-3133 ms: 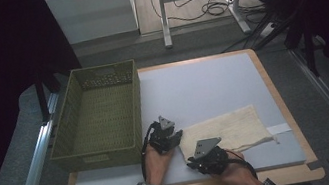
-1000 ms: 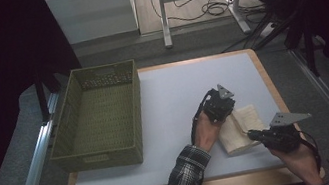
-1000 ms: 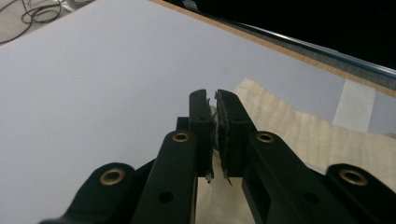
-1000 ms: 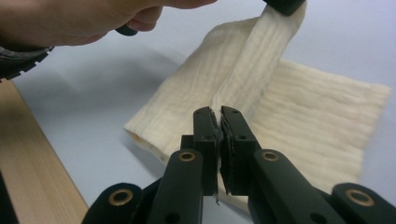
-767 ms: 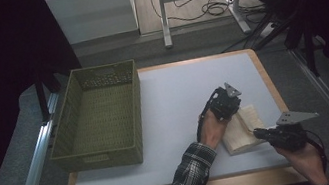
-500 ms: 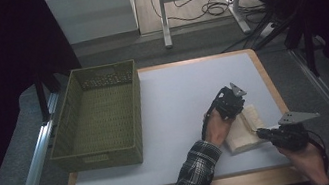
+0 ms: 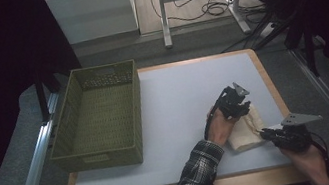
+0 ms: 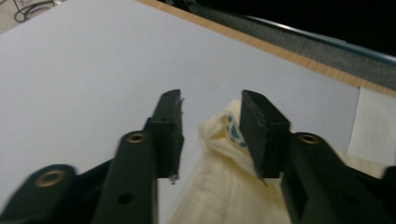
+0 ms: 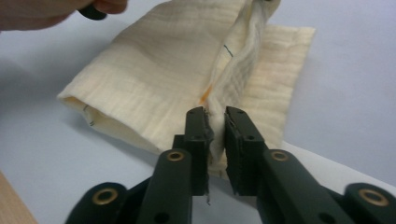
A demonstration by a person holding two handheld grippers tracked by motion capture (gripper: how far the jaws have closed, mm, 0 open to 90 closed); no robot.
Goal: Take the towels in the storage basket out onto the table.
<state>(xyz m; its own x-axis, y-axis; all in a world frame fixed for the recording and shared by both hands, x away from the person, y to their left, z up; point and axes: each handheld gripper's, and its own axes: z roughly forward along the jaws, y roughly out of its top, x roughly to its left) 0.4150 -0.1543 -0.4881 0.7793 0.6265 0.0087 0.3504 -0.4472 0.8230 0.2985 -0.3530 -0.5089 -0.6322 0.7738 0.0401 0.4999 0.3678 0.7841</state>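
A cream cloth (image 7: 246, 132) lies folded near the table's right edge. My left gripper (image 7: 245, 108) rests over the fold's far end. In the left gripper view its jaws (image 8: 210, 100) have just been opening and stand apart. A raised corner of the cloth (image 8: 224, 186) sits loose between them, and the pads do not press on it. My right gripper (image 7: 262, 132) is at the cloth's near right corner. Its jaws (image 9: 215, 114) have just been easing open, but the gap stays narrow. A ridge of the cloth (image 9: 163, 70) still fills that gap, touching both pads.
A green woven basket (image 7: 112, 158) stands on the left of the white table top (image 7: 178, 95), with small pale items at its far end. A white patch (image 8: 376, 121) lies on the surface just past the cloth. The wooden table rim (image 7: 273, 89) runs close by on the right.
The cloth, spread flat earlier, is folded over to the right. Both hands carried it right and settled low. The left hand has stopped on the fold.
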